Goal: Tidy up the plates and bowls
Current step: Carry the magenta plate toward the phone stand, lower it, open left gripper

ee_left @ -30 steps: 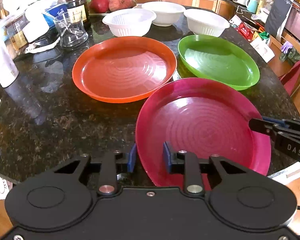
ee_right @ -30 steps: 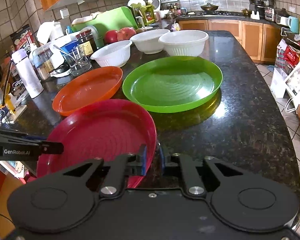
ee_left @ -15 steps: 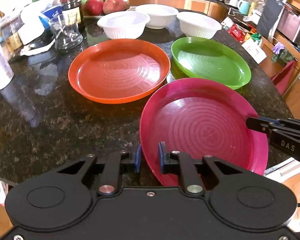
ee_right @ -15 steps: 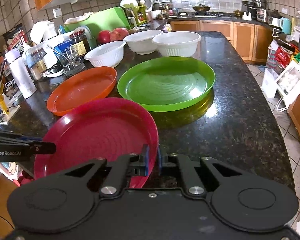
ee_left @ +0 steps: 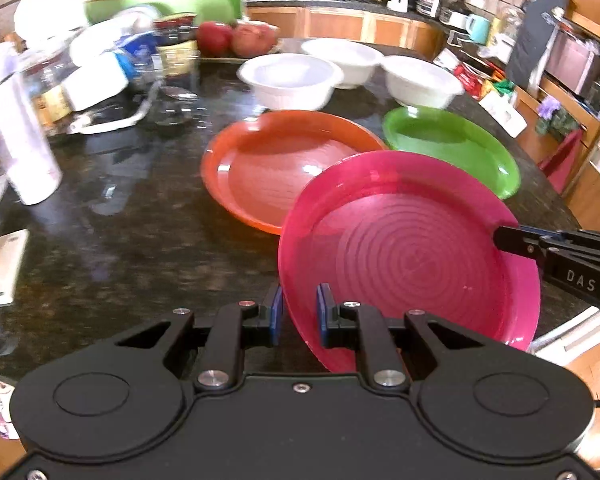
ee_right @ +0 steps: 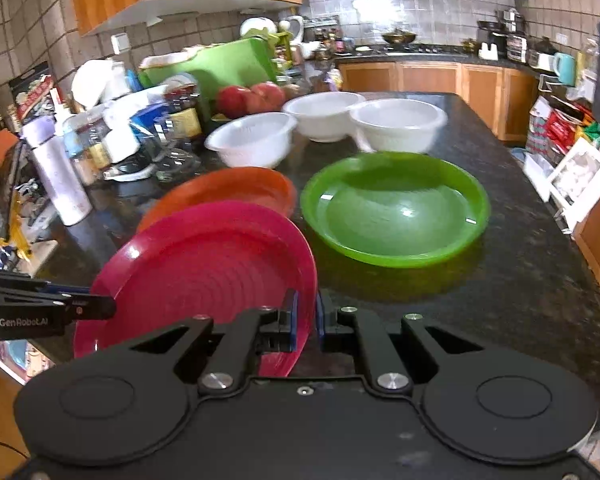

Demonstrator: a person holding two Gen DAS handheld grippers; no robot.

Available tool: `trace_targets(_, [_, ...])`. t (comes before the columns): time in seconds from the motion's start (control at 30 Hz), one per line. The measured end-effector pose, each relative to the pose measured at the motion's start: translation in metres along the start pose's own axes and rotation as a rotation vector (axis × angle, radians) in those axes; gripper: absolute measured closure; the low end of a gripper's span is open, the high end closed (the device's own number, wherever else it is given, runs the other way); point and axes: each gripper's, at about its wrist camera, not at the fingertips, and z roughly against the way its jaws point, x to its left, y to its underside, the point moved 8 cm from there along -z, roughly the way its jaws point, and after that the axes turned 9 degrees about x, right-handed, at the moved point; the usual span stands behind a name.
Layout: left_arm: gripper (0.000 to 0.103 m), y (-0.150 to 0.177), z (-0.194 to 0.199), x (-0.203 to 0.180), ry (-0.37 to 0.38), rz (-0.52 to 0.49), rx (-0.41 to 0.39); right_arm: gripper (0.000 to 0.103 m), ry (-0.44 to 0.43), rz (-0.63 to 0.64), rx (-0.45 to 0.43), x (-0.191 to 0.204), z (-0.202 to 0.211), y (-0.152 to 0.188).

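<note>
Left wrist view: left gripper (ee_left: 298,312) clamped on pink plate (ee_left: 412,256) rim at 6 o'clock; overlapping orange plate (ee_left: 275,164) at 11 o'clock. Right wrist view: right gripper (ee_right: 306,320) clamped on the rim; green plate (ee_right: 396,208) at 1 o'clock.

Magenta plate (ee_left: 408,256) with concentric ring ridges at 6 o'clock, plain orange plate (ee_left: 275,168) at 11, bright green plate (ee_left: 452,148) at 1, three white bowls (ee_left: 291,84) at 12, on black speckled granite counter (ee_left: 119,220).
</note>
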Motion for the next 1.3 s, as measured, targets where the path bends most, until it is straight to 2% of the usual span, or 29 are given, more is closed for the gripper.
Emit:
trace_targets(0.33, [0.08,0.006,0.016,0.097,-0.11,0.108,-0.039,0.091,-0.12,0.074,0.016,0.098,-0.043,-0.027])
trace_targets(0.53, [0.08,0.008,0.017,0.148,-0.18,0.158,-0.054,0.091,-0.138,0.114,0.041,0.145,-0.067,-0.032])
trace_targets(0.7, [0.08,0.01,0.01,0.17,-0.174,0.159,-0.041,0.091,-0.117,0.109,0.055,0.159,-0.079,-0.033])
trace_targets(1.03, [0.08,0.011,-0.003,0.187,-0.132,0.118,-0.014,0.091,-0.072,0.069,0.07,0.166,-0.09,-0.028])
trace_targets(1.13, [0.08,0.012,-0.006,0.189,-0.118,0.104,-0.006,0.088,-0.071,0.055,0.074,0.167,-0.091,-0.027])
trace_targets(1.17, [0.08,0.012,-0.006,0.189,-0.116,0.099,-0.006,0.083,-0.066,0.053,0.073,0.167,-0.091,-0.027])
trace_targets(1.23, [0.078,0.012,-0.005,0.189,-0.112,0.09,-0.016,0.079,-0.046,0.052,0.05,0.166,-0.09,-0.028])
trace_targets(1.27, [0.071,0.011,-0.004,0.189,-0.117,0.087,-0.026,0.079,-0.036,0.055,0.04,0.166,-0.089,-0.029])
trace_targets(1.3, [0.068,0.011,-0.003,0.189,-0.122,0.082,-0.033,0.079,-0.026,0.06,0.033,0.166,-0.087,-0.03])
